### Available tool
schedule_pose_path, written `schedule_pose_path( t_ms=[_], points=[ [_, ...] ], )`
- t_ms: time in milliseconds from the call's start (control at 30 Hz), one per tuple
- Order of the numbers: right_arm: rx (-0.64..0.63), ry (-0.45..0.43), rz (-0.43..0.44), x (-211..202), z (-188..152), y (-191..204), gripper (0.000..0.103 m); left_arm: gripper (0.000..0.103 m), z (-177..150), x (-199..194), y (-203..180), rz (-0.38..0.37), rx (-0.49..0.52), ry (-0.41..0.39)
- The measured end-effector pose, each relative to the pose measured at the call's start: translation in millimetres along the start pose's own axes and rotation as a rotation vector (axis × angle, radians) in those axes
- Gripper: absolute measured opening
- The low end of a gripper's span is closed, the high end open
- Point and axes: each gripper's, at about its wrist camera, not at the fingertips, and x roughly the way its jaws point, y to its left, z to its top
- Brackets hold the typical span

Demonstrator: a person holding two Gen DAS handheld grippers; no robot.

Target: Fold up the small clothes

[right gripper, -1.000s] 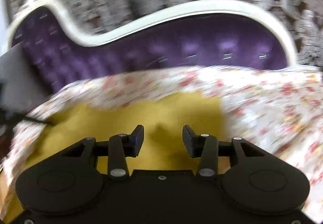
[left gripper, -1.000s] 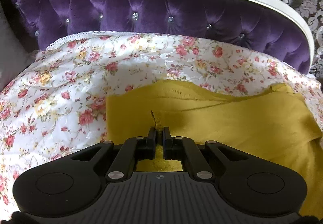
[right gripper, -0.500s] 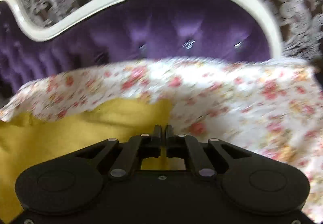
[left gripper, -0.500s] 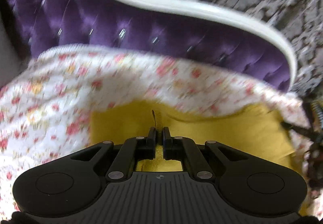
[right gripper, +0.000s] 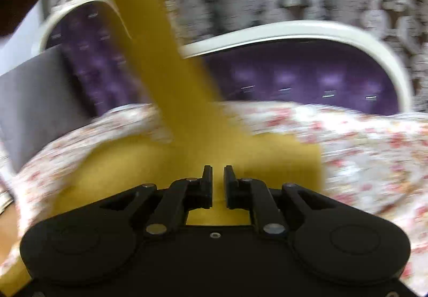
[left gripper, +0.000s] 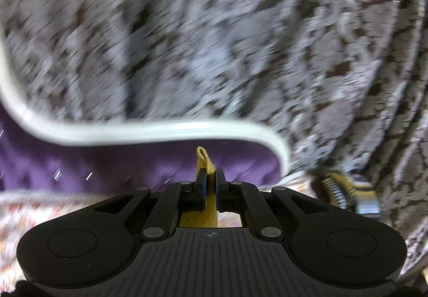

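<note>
A mustard-yellow garment (right gripper: pixel 149 160) lies partly on the floral bedsheet (right gripper: pixel 361 141), and a strip of it rises up to the upper left. My left gripper (left gripper: pixel 210 176) is shut on a folded edge of the yellow garment (left gripper: pixel 204 163) and holds it high, in front of the purple headboard. My right gripper (right gripper: pixel 218 176) hovers low over the garment with its jaws a small gap apart and nothing clearly between them. Both views are blurred by motion.
A purple tufted headboard (right gripper: pixel 307 77) with a white curved frame (left gripper: pixel 149 133) stands behind the bed. Grey-brown damask wallpaper (left gripper: pixel 214 29) fills the background. A grey pillow (right gripper: pixel 34 99) sits at the left.
My left gripper has lifted high with the yellow edge, so the bed has dropped out of its view. My right gripper, shut half a second ago, now shows a small gap.
</note>
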Motion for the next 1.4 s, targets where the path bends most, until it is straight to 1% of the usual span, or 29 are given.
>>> schedule_pose_path(
  t_ms=[33, 100, 167, 233, 300, 367, 500, 533, 600, 667, 700, 733, 767, 833, 933, 1000, 1100, 1167, 1233, 1300, 1333, 1367, 1400],
  points=[
    [-0.008, 0.013, 0.032, 4, -1, 9, 0.020, 0.006, 7, 0, -11, -0.011, 0.013, -0.010],
    [-0.032, 0.029, 0.063, 19, -3, 24, 0.021, 0.006, 23, -3, -36, -0.055, 0.032, -0.030],
    [-0.055, 0.035, 0.063, 36, -3, 34, 0.021, 0.006, 33, -7, -54, -0.091, 0.047, -0.051],
    [-0.063, 0.036, 0.042, 56, 1, 35, 0.021, 0.006, 38, -10, -68, -0.114, 0.063, -0.067],
    [-0.063, 0.034, -0.001, 75, 4, 29, 0.021, 0.006, 38, -11, -77, -0.128, 0.072, -0.075],
    [-0.034, 0.034, -0.065, 91, 6, 14, 0.021, 0.006, 38, -12, -81, -0.135, 0.078, -0.080],
    [0.076, 0.089, -0.254, 104, 3, -40, 0.022, 0.006, 34, -12, -79, -0.130, 0.081, -0.083],
    [0.103, 0.111, -0.300, 104, 1, -53, 0.027, 0.006, 34, -12, -75, -0.127, 0.078, -0.079],
    [0.112, 0.105, -0.299, 91, -1, -63, 0.029, 0.006, 32, -16, -64, -0.117, 0.071, -0.071],
    [0.077, 0.095, -0.244, 72, -1, -60, 0.032, 0.006, 26, -17, -51, -0.100, 0.060, -0.056],
    [0.058, 0.086, -0.208, 62, -2, -55, 0.043, 0.006, 21, -18, -42, -0.089, 0.054, -0.043],
    [0.041, 0.081, -0.175, 53, -2, -51, 0.052, 0.006, 15, -18, -33, -0.078, 0.047, -0.029],
    [0.026, 0.078, -0.144, 44, -4, -46, 0.054, 0.006, 6, -18, -22, -0.061, 0.043, -0.008],
    [0.001, 0.083, -0.078, 25, -9, -37, 0.054, 0.006, -12, -17, 0, -0.014, 0.034, 0.026],
    [0.000, 0.104, -0.011, 12, -15, -29, 0.054, 0.006, -55, -9, 44, 0.074, 0.021, 0.121],
    [0.013, 0.119, 0.017, 5, -20, -29, 0.054, 0.006, -92, 0, 81, 0.142, -0.021, 0.207],
    [0.016, 0.137, 0.010, -1, -25, -28, 0.055, 0.006, -142, 14, 128, 0.242, -0.053, 0.306],
    [0.000, 0.146, -0.019, -3, -26, -28, 0.055, 0.006, -170, 26, 156, 0.291, -0.086, 0.370],
    [0.004, 0.153, -0.034, 0, -25, -31, 0.055, 0.006, -193, 37, 181, 0.316, -0.125, 0.413],
    [0.006, 0.152, -0.050, 0, -24, -32, 0.055, 0.011, -208, 43, 197, 0.312, -0.158, 0.423],
    [0.002, 0.151, -0.056, 2, -23, -32, 0.058, 0.012, -214, 43, 202, 0.305, -0.174, 0.421],
    [-0.002, 0.148, -0.062, 1, -22, -31, 0.061, 0.012, -216, 43, 207, 0.288, -0.193, 0.400],
    [-0.006, 0.141, -0.066, 2, -21, -30, 0.067, 0.012, -218, 39, 211, 0.274, -0.213, 0.365]
  ],
)
